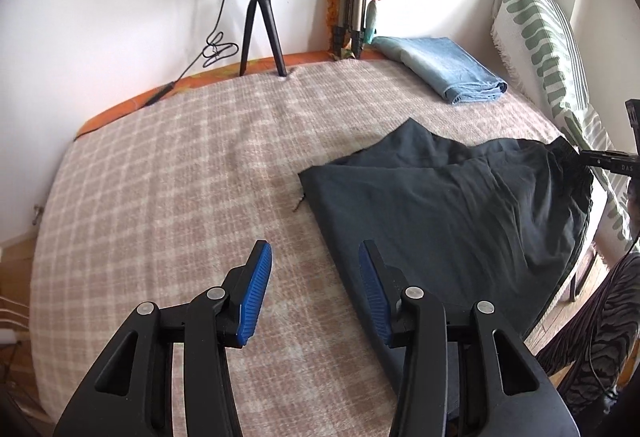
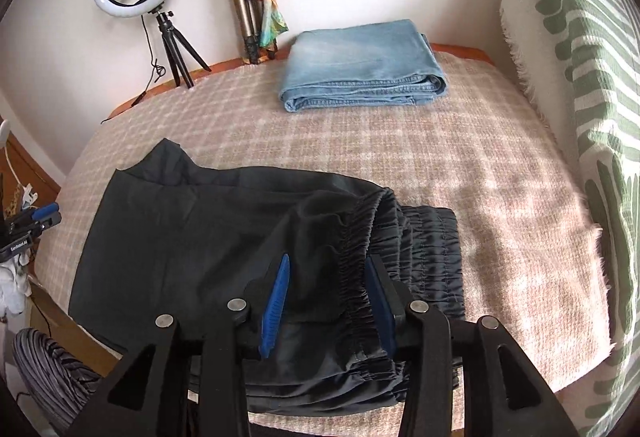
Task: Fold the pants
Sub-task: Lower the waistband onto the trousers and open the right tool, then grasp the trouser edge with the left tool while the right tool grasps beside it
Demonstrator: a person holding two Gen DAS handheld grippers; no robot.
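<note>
Black pants (image 2: 224,233) lie folded on the bed's plaid blanket (image 1: 168,165), near edge. My left claw (image 1: 316,257) hangs parted over bare blanket beside the pants, holding nothing. My right claw (image 2: 326,269) straddles the bunched elastic waistband (image 2: 360,237), pads apart; grip unclear. Folded jeans (image 2: 360,65) lie by the wall.

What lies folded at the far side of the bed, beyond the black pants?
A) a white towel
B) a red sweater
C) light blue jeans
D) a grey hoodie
C: the light blue jeans sit folded near the wall, apart from the black pants.
</note>
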